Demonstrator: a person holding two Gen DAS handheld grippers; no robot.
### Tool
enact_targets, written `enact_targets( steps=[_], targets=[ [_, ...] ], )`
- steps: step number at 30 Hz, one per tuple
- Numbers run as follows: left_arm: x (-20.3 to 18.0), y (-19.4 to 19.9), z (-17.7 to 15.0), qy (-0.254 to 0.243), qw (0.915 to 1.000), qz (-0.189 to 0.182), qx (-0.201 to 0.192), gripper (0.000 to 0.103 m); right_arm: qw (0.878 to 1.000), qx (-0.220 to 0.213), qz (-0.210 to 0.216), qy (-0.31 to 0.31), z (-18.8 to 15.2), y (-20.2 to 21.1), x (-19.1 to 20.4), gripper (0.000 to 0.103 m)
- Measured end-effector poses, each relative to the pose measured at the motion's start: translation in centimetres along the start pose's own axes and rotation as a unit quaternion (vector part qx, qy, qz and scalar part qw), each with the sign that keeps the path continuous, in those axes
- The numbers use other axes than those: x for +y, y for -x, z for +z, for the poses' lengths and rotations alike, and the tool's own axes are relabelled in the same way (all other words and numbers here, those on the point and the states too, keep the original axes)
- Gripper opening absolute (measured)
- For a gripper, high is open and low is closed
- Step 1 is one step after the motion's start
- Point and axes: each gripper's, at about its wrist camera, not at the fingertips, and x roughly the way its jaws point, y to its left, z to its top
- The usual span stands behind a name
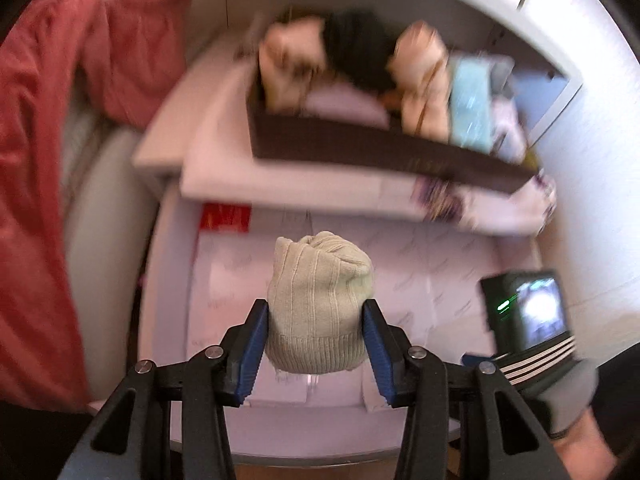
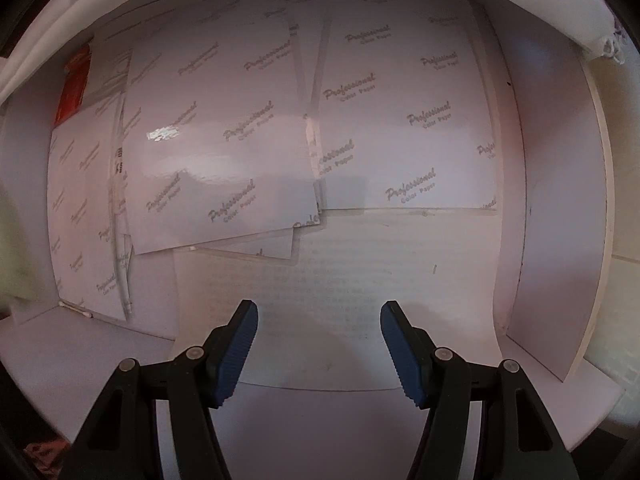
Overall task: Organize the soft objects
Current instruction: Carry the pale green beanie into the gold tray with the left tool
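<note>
1. Beanie [image 1: 320, 304], pale green ribbed knit, bunched; pinched at its sides between the blue pads of the left tool [image 1: 316, 342], held clear above the white table [image 1: 460, 248].
2. Left tool: jaws pressed onto the beanie, pointing steeply downward.
3. Brown box [image 1: 360, 148], on a white shelf behind the beanie; holds soft items, among them a cream plush [image 1: 424, 80], a black item [image 1: 360, 48] and a light-blue cloth [image 1: 472, 100]. View blurred.
4. Red garment [image 1: 52, 120], hanging at the left edge.
5. Right tool [image 2: 319, 344]: jaws spread, nothing between them, pointing straight down over the table.
6. Paper sheets [image 2: 224, 152], glossy white, printed "Professional Color Paper", overlapping on the table.
7. Red packet [image 2: 74, 86], at the table's far left corner.
</note>
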Motion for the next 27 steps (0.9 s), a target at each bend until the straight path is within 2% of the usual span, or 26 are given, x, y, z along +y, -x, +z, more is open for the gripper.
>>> enact_targets(
  steps=[8, 14, 21, 27],
  targets=[
    [0.0, 6.1, 2.6, -0.002, 0.9963, 0.0, -0.086, 0.047, 1.0, -0.001, -0.001, 0.006, -0.2, 0.5, 0.9, 0.064],
    [-0.6, 8.7, 3.9, -0.001, 0.9917, -0.002, -0.128, 0.047, 1.0, -0.002, -0.002, 0.007, -0.2, 0.8, 1.4, 0.064],
    [-1.3, 10.9, 5.2, -0.012, 0.9886, -0.005, -0.15, 0.047, 1.0, -0.002, 0.005, 0.007, -0.4, 1.2, 1.5, 0.064],
    [-1.8, 11.0, 6.2, -0.023, 0.988, -0.002, -0.153, 0.047, 1.0, -0.003, 0.016, 0.008, -0.1, 0.8, 1.8, 0.064]
  ],
)
